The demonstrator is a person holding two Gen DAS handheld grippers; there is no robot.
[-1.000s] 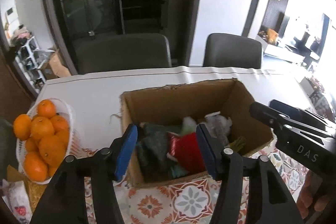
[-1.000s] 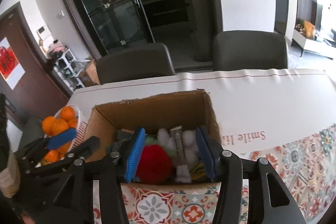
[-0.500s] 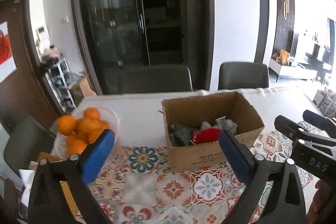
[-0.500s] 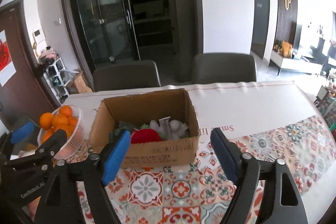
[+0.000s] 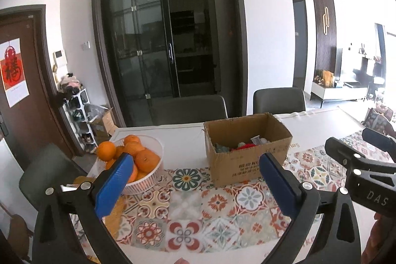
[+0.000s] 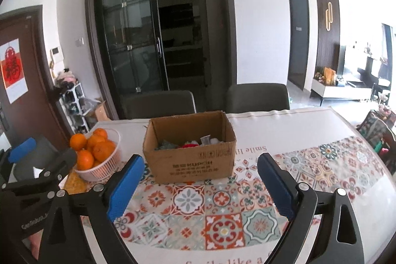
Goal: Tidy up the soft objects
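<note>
An open cardboard box [image 5: 247, 160] [image 6: 190, 162] stands on the patterned tablecloth and holds several soft objects [image 5: 237, 145] [image 6: 188, 143], among them a red one, grey-green ones and white ones. My left gripper [image 5: 195, 184] is open and empty, held back from the box above the cloth. My right gripper [image 6: 198, 183] is open and empty too, also back from the box. The right gripper shows at the right edge of the left wrist view [image 5: 366, 165]; the left gripper shows at the left edge of the right wrist view [image 6: 37, 165].
A white basket of oranges [image 5: 133, 160] [image 6: 95, 152] stands left of the box. Two dark chairs [image 6: 158, 103] [image 6: 257, 97] stand at the table's far side. The patterned cloth [image 6: 222, 209] covers the near part of the table.
Both grippers have pulled back and up from inside the box to well in front of it, and both have opened wider. The soft objects stay in the box.
</note>
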